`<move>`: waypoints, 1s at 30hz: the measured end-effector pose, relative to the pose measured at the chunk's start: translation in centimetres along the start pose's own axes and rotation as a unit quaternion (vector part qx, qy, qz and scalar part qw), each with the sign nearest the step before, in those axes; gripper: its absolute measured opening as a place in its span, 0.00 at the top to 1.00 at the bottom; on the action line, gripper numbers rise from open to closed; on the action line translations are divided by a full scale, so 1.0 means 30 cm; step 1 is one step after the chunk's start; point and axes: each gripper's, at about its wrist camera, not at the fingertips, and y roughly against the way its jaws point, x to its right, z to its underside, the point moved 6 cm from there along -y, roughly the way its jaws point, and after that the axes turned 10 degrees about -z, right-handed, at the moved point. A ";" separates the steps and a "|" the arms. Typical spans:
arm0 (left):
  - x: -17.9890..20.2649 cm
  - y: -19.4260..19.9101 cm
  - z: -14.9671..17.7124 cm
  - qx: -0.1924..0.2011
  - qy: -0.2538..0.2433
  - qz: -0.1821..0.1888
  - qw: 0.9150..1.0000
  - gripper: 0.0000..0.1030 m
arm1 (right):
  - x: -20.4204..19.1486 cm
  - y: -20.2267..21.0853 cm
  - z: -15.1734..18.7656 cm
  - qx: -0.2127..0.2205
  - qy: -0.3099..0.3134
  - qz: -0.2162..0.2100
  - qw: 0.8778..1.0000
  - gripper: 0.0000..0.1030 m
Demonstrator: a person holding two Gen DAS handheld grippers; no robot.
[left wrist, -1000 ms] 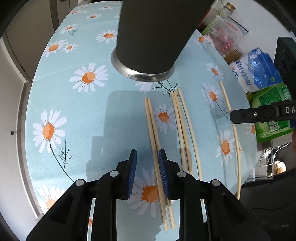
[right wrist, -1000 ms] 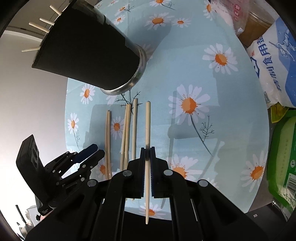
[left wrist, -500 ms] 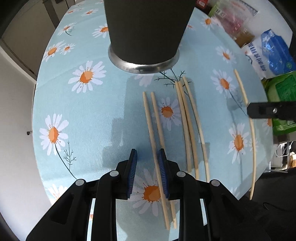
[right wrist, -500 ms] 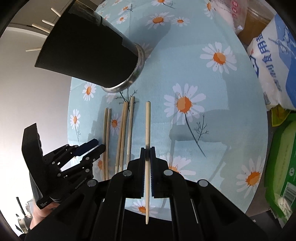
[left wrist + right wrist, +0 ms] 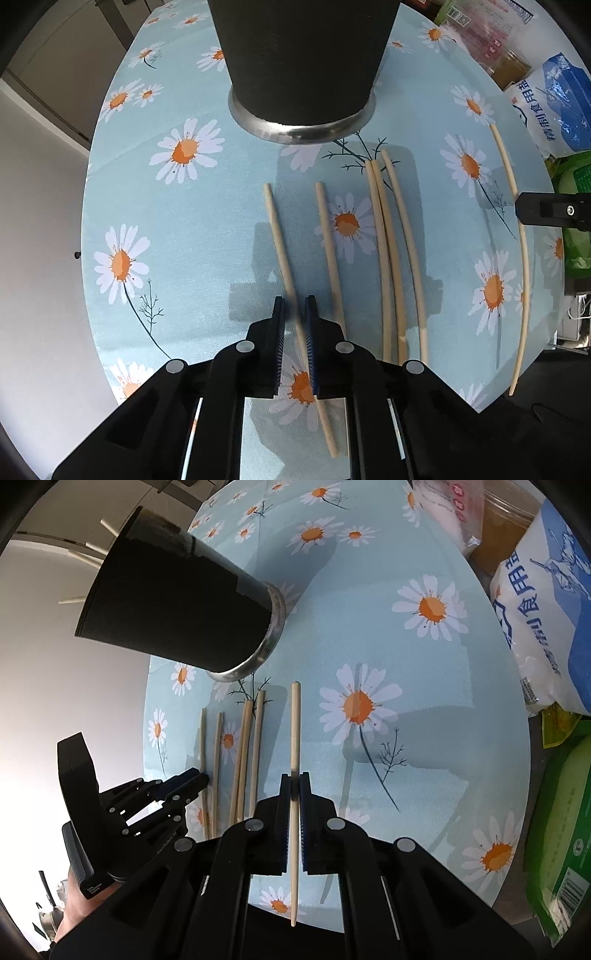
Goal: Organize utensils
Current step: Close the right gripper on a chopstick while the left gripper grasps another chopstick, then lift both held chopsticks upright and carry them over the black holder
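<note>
A black utensil holder [image 5: 301, 62] with a steel base stands on the daisy tablecloth; in the right wrist view [image 5: 177, 605] several chopstick ends stick out of its top. My left gripper [image 5: 294, 325] has its jaws narrowly around the leftmost chopstick [image 5: 277, 236], which looks blurred between the pads. Another chopstick [image 5: 327, 240] and three more [image 5: 391, 251] lie beside it. My right gripper [image 5: 294, 797] is shut on one chopstick [image 5: 294, 731] and holds it above the table; that chopstick also shows in the left wrist view [image 5: 517, 221].
A white and blue bag [image 5: 546, 602], a green package [image 5: 561, 830] and a jar [image 5: 506, 539] sit at the table's right edge. The round table's edge [image 5: 88, 206] drops off on the left. The left gripper shows in the right wrist view [image 5: 184, 781].
My left gripper has closed in around the leftmost chopstick, which has separated from its neighbour. My right gripper has risen with its chopstick held.
</note>
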 end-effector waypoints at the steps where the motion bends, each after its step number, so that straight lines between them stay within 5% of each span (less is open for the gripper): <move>1: -0.002 0.000 -0.001 0.001 0.004 -0.001 1.000 0.94 | 0.003 -0.001 -0.001 0.000 -0.001 -0.002 1.000 0.95; 13: -0.066 -0.026 0.014 0.006 0.008 0.018 1.000 0.96 | -0.014 -0.026 -0.003 -0.003 0.001 0.001 1.000 0.95; 30: -0.220 0.205 0.017 0.114 0.058 0.105 0.986 0.96 | -0.206 -0.006 0.003 0.036 0.044 0.021 0.998 0.95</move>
